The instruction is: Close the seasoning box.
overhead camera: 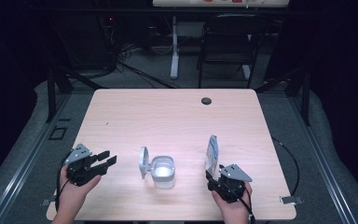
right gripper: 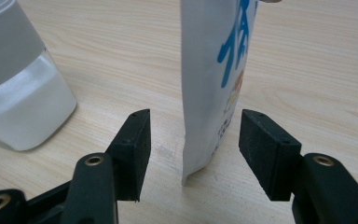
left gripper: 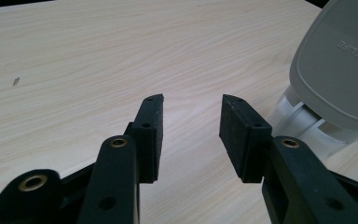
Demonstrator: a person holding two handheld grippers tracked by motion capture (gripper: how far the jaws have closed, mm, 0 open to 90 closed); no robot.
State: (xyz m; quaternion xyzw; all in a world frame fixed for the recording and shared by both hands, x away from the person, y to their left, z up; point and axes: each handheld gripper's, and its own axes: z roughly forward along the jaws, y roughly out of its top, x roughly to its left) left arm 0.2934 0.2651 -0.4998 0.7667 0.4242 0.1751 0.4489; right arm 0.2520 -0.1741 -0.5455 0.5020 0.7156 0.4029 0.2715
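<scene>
White and blue, the flat standing pouch [right gripper: 214, 84] is upright between the jaws of the right gripper [right gripper: 193, 149]; the pads are wide and do not touch it. To the left of these jaws stands the white plastic container [right gripper: 21, 88] with its grey round lid [overhead camera: 143, 161] open. The left gripper [left gripper: 191, 135] has its jaws apart with only the pale wooden table [left gripper: 98, 60] between them; the lid is just beyond its right jaw.
</scene>
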